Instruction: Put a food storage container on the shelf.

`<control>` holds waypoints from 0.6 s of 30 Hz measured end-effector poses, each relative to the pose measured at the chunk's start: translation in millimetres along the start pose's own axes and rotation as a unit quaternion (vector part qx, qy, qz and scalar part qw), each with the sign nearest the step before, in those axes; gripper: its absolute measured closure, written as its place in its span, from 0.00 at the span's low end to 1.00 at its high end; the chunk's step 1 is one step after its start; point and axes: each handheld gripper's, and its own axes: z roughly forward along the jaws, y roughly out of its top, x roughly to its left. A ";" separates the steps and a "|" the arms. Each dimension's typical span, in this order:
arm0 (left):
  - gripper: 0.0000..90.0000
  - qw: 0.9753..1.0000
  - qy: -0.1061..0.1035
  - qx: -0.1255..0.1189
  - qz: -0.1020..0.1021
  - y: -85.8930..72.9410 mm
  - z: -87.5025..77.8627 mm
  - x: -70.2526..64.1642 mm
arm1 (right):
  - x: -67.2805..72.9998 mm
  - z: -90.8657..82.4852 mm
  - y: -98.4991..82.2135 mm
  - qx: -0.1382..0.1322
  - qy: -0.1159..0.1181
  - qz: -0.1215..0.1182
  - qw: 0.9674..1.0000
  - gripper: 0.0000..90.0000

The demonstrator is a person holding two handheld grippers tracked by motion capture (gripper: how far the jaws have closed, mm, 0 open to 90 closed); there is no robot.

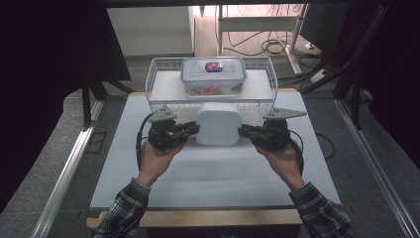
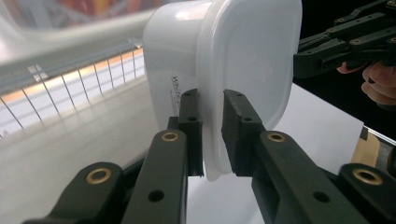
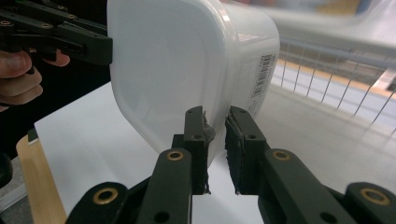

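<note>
A white plastic tub (image 1: 218, 123) with rounded corners hangs above the white table, held from both sides. My left gripper (image 1: 194, 129) is shut on the tub's left rim; in the left gripper view its jaws pinch the thin rim (image 2: 212, 135) of the tub (image 2: 224, 60). My right gripper (image 1: 243, 130) is shut on the opposite rim, and in the right gripper view its jaws clamp that edge (image 3: 215, 135) of the tub (image 3: 187, 60). Each gripper view also catches the other gripper farther off, on the far side of the tub.
A white wire basket (image 1: 163, 74) stands at the back of the table, just behind the tub. In it sits a clear lidded box (image 1: 213, 75) with a blue-rimmed lid and orange contents. The white tabletop (image 1: 213, 171) lies below the hands.
</note>
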 end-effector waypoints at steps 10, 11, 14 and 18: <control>0.87 1.000 0.010 -0.014 0.009 29.1 -7.2 4.1 | -3.1 -4.6 31.0 -0.016 -0.006 -0.011 1.000 0.87; 0.87 1.000 0.010 -0.015 0.010 31.2 -7.6 4.6 | -3.7 -5.0 34.6 -0.020 -0.006 -0.012 1.000 0.87; 0.87 1.000 0.011 -0.021 0.007 39.3 -8.9 6.8 | -3.9 -6.8 43.4 -0.025 -0.009 -0.014 1.000 0.87; 0.87 1.000 0.009 -0.028 0.004 49.5 -10.2 11.2 | -4.4 -9.5 58.7 -0.031 -0.014 -0.020 0.999 0.87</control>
